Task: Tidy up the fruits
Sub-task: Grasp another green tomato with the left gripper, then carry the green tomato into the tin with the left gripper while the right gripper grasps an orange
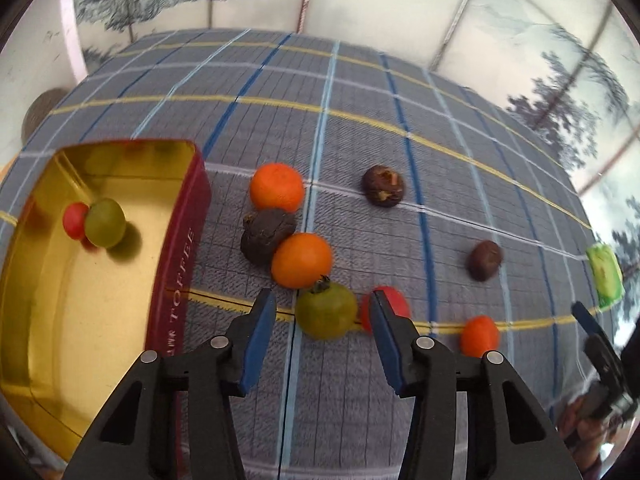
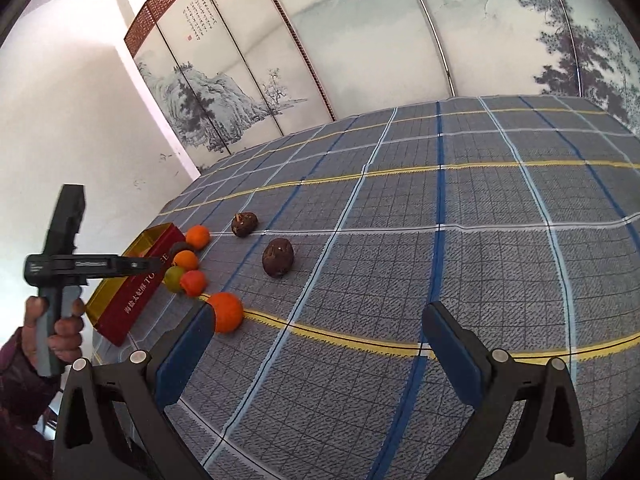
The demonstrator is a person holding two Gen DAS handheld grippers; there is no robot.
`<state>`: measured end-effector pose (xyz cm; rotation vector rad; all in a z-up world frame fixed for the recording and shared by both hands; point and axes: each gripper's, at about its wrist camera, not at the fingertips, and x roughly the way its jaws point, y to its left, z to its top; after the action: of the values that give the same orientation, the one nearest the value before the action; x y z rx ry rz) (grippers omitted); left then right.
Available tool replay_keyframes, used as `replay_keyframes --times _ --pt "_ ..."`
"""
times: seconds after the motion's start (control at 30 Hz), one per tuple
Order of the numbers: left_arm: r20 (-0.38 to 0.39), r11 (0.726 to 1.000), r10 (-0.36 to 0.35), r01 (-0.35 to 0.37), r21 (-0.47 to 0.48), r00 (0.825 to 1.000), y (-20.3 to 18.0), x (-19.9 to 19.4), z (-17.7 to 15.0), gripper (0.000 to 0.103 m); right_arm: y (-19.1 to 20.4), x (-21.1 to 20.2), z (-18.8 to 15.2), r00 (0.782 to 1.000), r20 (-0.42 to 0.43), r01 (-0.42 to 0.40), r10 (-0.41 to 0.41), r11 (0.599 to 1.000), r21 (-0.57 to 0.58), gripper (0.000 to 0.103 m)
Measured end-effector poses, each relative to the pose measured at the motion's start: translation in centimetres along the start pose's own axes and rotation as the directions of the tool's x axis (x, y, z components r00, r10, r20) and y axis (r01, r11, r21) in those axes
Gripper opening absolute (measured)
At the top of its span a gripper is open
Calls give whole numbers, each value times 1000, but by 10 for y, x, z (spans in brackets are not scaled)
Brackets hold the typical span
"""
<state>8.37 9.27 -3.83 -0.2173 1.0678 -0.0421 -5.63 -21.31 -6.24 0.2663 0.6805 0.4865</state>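
Left claw (image 1: 322,312) — narrowed, unclosed, around round green persimmon-like fruit (image 1: 326,310); right claw (image 2: 320,330) — spread wide, nothing held.

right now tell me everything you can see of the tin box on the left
The tin box is a rectangular, lidless metal tin with rounded corners, a shiny gold inside and dark red outer walls printed with gold lettering reading TOFFEE. It sits flat on the plaid cloth at the left of the fruit cluster. Inside lie a green fruit and a small red fruit, touching each other near the far end; the rest of its floor is bare. No tool touches it.
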Motion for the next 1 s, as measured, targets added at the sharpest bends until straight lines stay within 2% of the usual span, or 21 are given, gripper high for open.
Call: replay_keyframes --times 0.1,0.23,0.3,0.53,0.67,0.77,1.0 --pt "-23 1000 8 -8 -16 1000 0 13 -1 48 -3 -2 2 1000 15 -21 21 1000 0 103" --pt "10 999 17 -17 -28 1000 0 17 -3 45 -7 0 3 999 11 -46 46 999 14 103" --pt "17 999 -8 8 -41 1000 3 18 -2 41 -6 1 3 999 9 -54 54 999 9 103" --pt "68 997 -49 53 -52 997 8 16 -11 41 -3 2 2 998 1 -56 56 998 3 103" --pt "80 986 -125 133 -97 989 20 19 -13 41 -3 4 2 999 -5 -46 46 999 10 103" --pt "90 971 -184 196 -140 979 29 19 -17 37 -2 6 2 999 -11 -36 36 999 9 103" --pt "91 965 -200 212 -154 976 30 11 -30 36 -6 6 2 999 -11 -37 37 999 26 103"
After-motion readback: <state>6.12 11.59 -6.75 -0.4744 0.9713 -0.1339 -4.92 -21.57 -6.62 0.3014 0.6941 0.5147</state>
